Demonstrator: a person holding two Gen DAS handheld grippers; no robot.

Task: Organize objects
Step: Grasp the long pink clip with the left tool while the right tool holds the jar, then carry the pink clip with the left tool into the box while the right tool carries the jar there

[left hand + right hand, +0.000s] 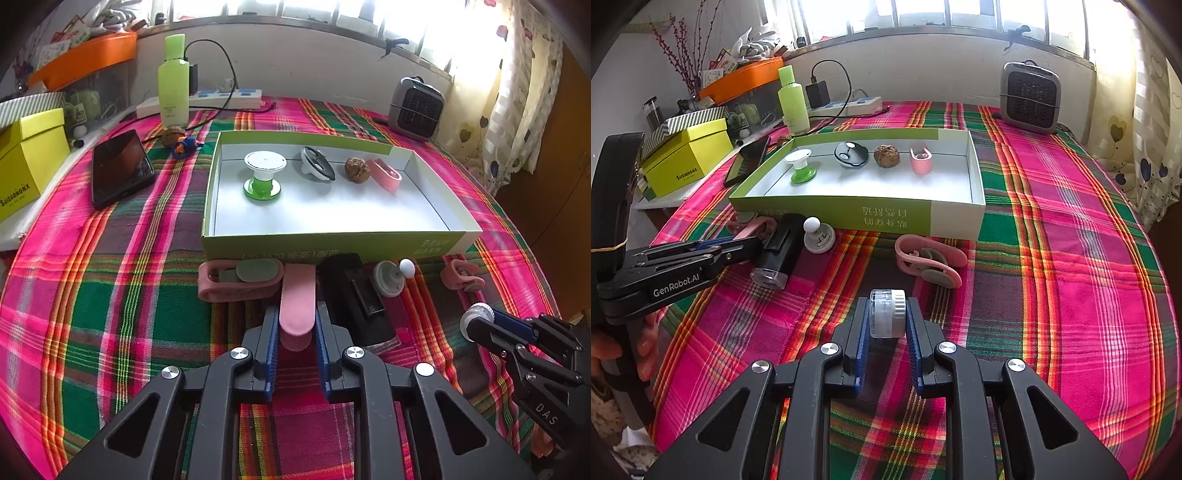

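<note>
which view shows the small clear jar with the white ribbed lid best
The right wrist view: the small clear jar with the white ribbed lid sits centred and close, clamped in the right gripper. The left wrist view shows it only small and partly hidden near the right edge.

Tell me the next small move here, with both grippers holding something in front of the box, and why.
Probably lift the left gripper, shut on the pink clip, over the box wall and set it beside the pink clip already inside. Four items line the far side and the near floor is bare. The right gripper holds a small jar.
</note>
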